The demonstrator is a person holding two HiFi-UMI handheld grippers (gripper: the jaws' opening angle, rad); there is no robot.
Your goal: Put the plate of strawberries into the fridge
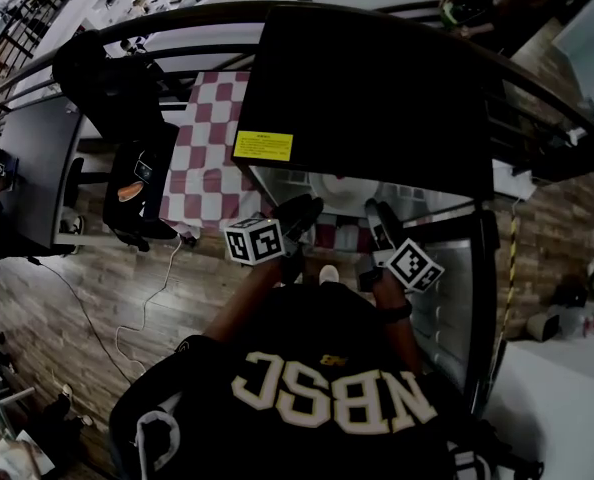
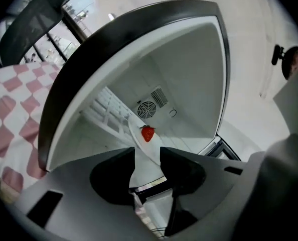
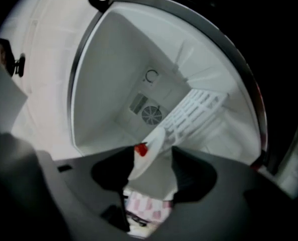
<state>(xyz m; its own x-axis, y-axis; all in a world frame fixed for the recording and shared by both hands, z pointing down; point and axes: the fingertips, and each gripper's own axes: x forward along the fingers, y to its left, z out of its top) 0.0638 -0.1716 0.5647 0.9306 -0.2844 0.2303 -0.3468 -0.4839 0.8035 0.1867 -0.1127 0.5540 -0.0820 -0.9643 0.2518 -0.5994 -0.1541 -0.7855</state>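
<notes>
Fingers of left gripper (image 2: 147, 153) and right gripper (image 3: 154, 154) open, gripping nothing; round white plate (image 2: 135, 137) with red strawberry (image 2: 147, 133) lies between them. Probably stiff, slick, breakable: pinch opposite rim edges.

Dim head view, bright fridge interior (image 2: 189, 69), warped dark edges, perhaps blurred

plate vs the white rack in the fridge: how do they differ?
The plate is a solid, smooth disc; the rack is slatted, with gaps. The plate carries a strawberry; nothing shows on the rack. The plate sits near the opening; the rack sits deeper in. Both are white, inside the fridge.
</notes>
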